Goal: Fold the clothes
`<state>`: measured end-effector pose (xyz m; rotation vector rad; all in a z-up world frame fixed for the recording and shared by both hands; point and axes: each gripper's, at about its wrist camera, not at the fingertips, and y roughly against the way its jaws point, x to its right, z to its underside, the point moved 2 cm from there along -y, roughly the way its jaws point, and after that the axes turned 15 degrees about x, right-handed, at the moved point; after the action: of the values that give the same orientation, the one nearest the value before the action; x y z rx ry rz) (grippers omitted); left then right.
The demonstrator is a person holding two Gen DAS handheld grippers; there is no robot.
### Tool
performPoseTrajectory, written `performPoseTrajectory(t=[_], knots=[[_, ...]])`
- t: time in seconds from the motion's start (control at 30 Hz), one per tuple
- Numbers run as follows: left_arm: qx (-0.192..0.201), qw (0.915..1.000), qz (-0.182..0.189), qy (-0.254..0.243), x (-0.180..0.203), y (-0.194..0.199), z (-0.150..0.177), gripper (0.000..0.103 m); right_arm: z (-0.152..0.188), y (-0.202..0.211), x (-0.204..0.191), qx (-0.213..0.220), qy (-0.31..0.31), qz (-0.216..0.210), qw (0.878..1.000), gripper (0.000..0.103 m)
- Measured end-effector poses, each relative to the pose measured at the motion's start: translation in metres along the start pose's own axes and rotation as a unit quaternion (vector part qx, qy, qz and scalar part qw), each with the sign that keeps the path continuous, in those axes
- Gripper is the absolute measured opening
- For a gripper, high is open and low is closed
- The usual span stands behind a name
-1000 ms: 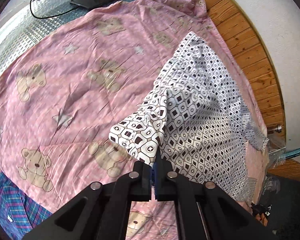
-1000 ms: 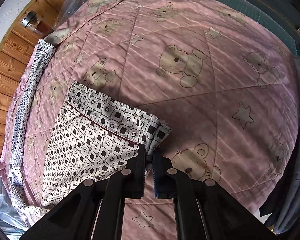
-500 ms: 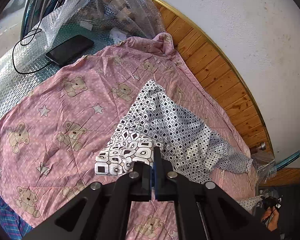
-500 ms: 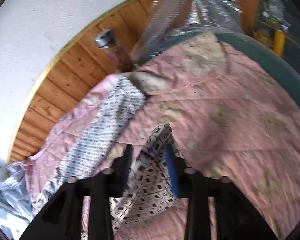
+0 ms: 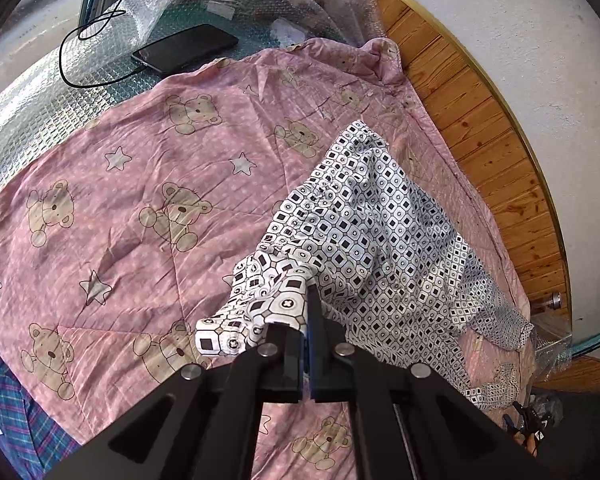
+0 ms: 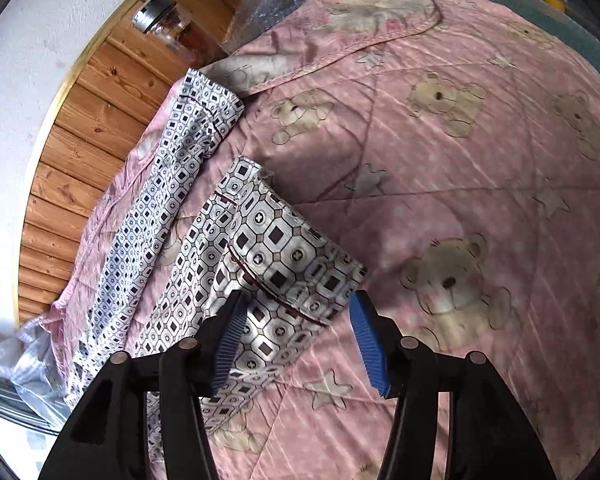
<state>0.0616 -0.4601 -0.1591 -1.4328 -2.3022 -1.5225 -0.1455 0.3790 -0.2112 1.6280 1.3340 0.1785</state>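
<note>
A black-and-white patterned garment (image 5: 364, 240) lies on a pink bear-print quilt (image 5: 148, 184). My left gripper (image 5: 306, 312) is shut on a bunched corner of it and holds that part lifted off the quilt. In the right wrist view the same patterned garment (image 6: 276, 248) lies folded with a hemmed edge toward me. Over that edge my right gripper (image 6: 296, 320) stands open, its blue pads (image 6: 366, 336) on either side of the cloth and not touching it. A long strip of the garment (image 6: 156, 192) runs along the quilt's far side.
A black phone (image 5: 184, 46) and a looped cable (image 5: 88, 52) lie on bubble wrap beyond the quilt. A wooden panel (image 5: 496, 128) and a white wall border the far side. A glass jar (image 6: 168, 28) stands by the quilt's corner. A checked blue cloth (image 5: 8, 412) sits at lower left.
My right gripper has let go of the garment's edge and opened wide; the edge now rests on the quilt. The left gripper stays shut on its corner, lifted from the quilt.
</note>
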Motion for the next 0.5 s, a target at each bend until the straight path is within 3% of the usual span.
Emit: performPoseTrajectory(t=[0.03,0.07,0.2,0.3,0.4,0.5], knots=[[0.001,1.0000,-0.001,-0.001,0.003,-0.001,-0.002,0.000,-0.002,-0.007,-0.005,-0.004,0.016,0.006,1.000,0.015],[0.004,1.0000,0.000,-0.002,0.006,-0.003,-0.005,0.000,-0.007,-0.007,-0.011,-0.002,0.027,0.006,1.000,0.009],[0.030,0.9995,0.010,-0.005,0.026,0.000,-0.027,0.000,-0.055,0.059,-0.034,0.071,0.013,-0.032,0.997,0.005],[0.036,0.9989,0.026,-0.013,0.041,0.016,-0.040,0.000,-0.073,0.127,-0.024,0.090,0.006,-0.014,0.996,0.005],[0.004,0.9993,0.029,-0.025,0.037,0.027,-0.028,0.000,-0.053,0.155,0.016,0.059,0.030,0.052,0.996,0.006],[-0.058,0.9975,0.006,-0.040,0.018,0.020,0.012,0.000,-0.007,0.142,0.084,-0.020,-0.010,0.116,0.993,0.006]])
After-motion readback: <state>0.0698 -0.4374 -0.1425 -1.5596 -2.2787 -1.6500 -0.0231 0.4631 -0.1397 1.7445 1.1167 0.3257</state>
